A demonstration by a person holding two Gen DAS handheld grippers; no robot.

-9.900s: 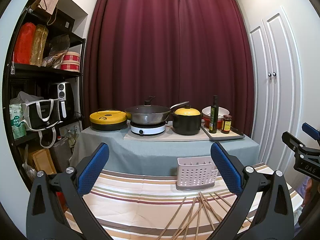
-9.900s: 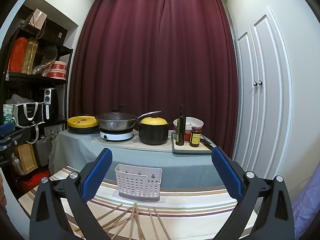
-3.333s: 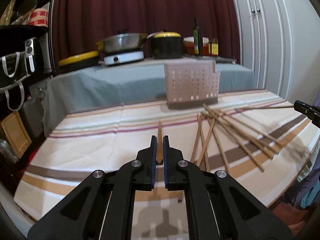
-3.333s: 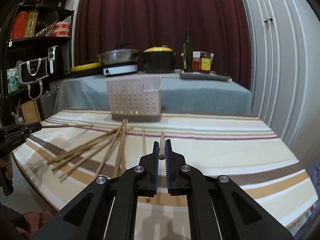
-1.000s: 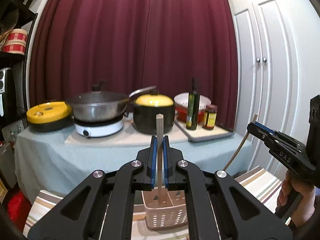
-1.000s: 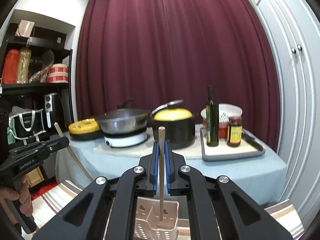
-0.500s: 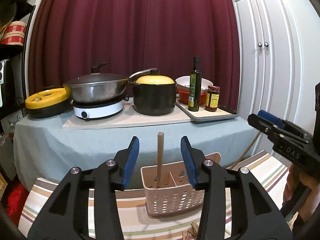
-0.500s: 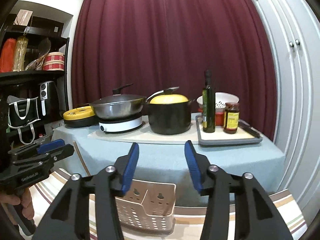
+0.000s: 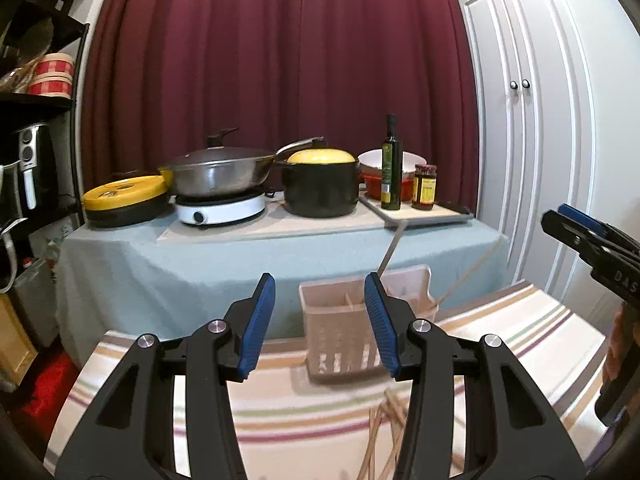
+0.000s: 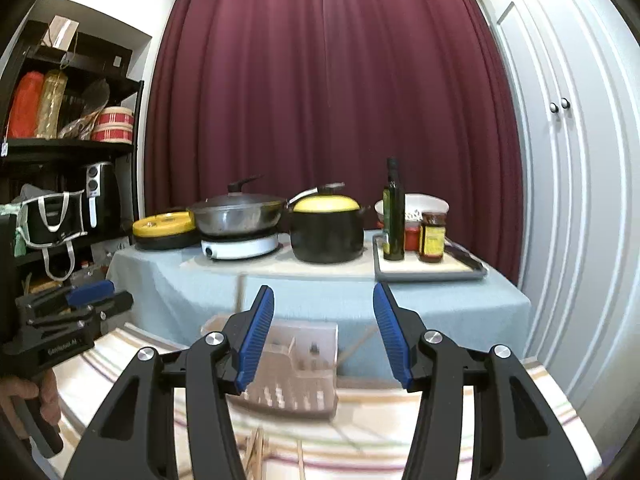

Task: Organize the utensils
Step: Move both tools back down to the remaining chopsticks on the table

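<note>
Looks like you're between chopsticks right now. Your left gripper (image 9: 318, 322) and right gripper (image 10: 322, 334) both have their jaws spread wide with nothing in them, hovering above the white slotted utensil caddy (image 9: 362, 334) on the striped bench (image 9: 520, 344). I'd say the drop-off step is done and the next pick is up.

A couple of chopsticks (image 9: 390, 250) already lean out of the caddy, tilted toward the right. The loose chopsticks (image 9: 384, 440) lie on the cloth in front of the caddy, close to you.

For the next move you'll want to tip both grippers down toward that pile, single out one stick each, and close on it near its end so it hangs straight for the drop. They overlap, so grabbing two at once is the likely slip.

The left wrist view shows the leaning sticks clearly, plus your right gripper coming in from the side. The right wrist view blurs the caddy (image 10: 292, 364) badly, though it shows the divider inside, a few loose sticks (image 10: 256, 456) at the bottom edge, and your hand (image 10: 28, 396) on the left gripper's handle.
</note>
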